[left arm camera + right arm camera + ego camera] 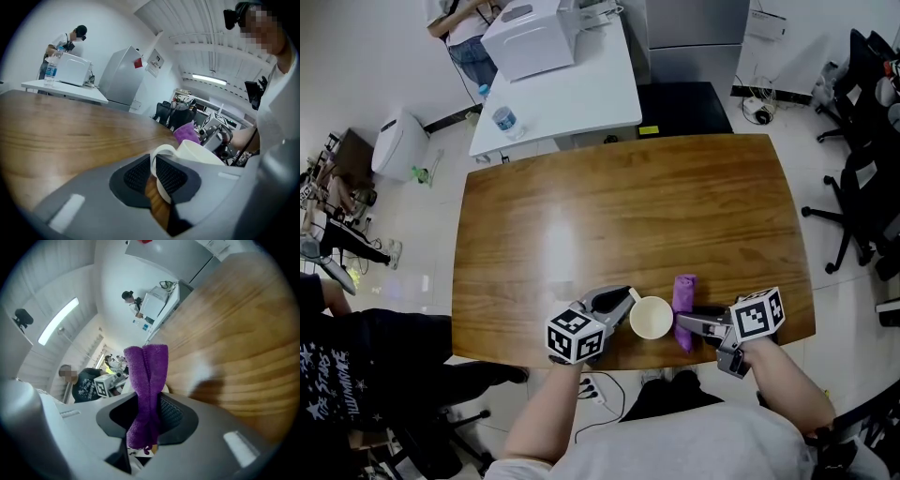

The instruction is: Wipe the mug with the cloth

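Mug comes first: white, mouth up toward the head view, near the front edge of the wooden counter. From above it is not clear whether its base rests on the wood or is raised. Its handle points left and is pinched between the dark ribbed pads of the left tongs, so those tongs are closed on the mug. In the left gripper view the left tongs cover the lower part of the mug, and only the handle loop and the upper rim show.

Just right of the rim hangs the purple cloth, folded into a narrow strip. The right tongs are clamped across it, hiding its middle in the head view. Whether the cloth touches the mug cannot be told. In the right gripper view the cloth stands up between the pads of the right tongs, its frayed end poking out below. There the mug is almost wholly hidden behind cloth and tongs.

By count there are one mug, one cloth, two tongs and one counter. Beyond the counter stands one white table carrying one water bottle and one white box-shaped appliance. Its far end is cut off by the frame.
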A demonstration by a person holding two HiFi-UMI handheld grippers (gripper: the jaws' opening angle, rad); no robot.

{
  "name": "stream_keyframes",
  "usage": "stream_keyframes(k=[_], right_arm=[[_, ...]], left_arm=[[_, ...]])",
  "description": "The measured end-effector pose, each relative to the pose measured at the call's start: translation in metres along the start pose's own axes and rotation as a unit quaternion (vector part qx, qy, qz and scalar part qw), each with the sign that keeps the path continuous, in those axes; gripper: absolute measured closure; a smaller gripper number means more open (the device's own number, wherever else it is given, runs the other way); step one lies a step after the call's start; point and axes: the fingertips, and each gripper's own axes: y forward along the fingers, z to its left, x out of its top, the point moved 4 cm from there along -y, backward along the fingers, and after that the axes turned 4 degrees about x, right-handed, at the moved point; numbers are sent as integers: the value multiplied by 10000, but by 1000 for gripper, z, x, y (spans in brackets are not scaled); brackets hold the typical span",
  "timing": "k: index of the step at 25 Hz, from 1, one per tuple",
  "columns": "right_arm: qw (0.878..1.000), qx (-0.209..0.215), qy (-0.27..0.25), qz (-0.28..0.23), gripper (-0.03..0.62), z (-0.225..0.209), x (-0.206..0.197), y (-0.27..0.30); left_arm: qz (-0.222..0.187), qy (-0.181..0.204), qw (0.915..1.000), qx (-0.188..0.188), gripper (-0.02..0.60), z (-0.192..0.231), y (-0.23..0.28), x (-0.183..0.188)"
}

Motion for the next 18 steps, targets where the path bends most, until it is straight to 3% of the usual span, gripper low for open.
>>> stream_keyframes(k=[4,8,12,18], right_arm=[[9980,-570,-35,286,473,-18,-7,9],[9968,-749,108,247,473,-24,-9,11],[9973,-712,179,11,473,-15,-8,-1],[9984,-288,318,-364,473,23,-12,-26]], left_arm=[[-40,-21,9999,94,549,-1,1,2],[-56,-40,9999,156,549,0,-1,1],[-155,-163,9990,397,548,3,-4,0],[-344,-467,9926,1069,549,5,-14,-2]])
